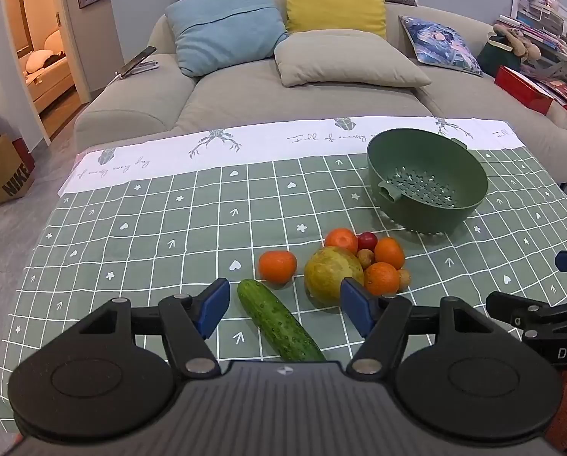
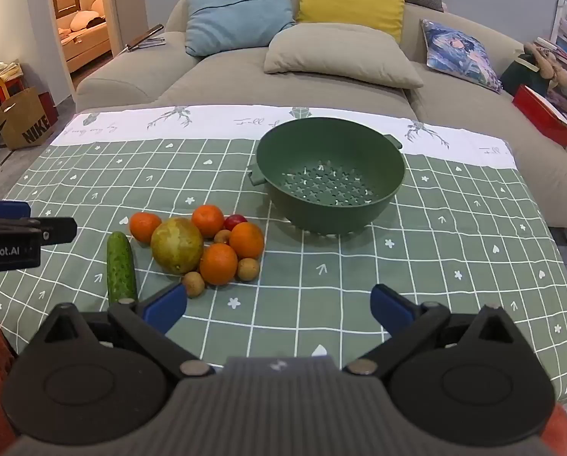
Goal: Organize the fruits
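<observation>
A pile of fruit lies on the checked tablecloth: several oranges [image 1: 277,265] [image 2: 218,263], a big yellow-green pear [image 1: 333,274] [image 2: 177,245], a small red fruit [image 1: 367,240] [image 2: 235,222], small brown fruits [image 2: 248,269] and a cucumber [image 1: 279,321] [image 2: 121,268]. A green colander bowl [image 1: 428,180] [image 2: 331,178] stands empty behind the pile. My left gripper [image 1: 285,306] is open, with the cucumber between its fingers. My right gripper [image 2: 279,304] is open and empty, in front of the bowl and right of the pile.
The table's far edge meets a grey sofa [image 1: 302,87] with cushions. A paper bag [image 1: 5,176] stands on the floor at left. A red box [image 2: 542,116] sits at right.
</observation>
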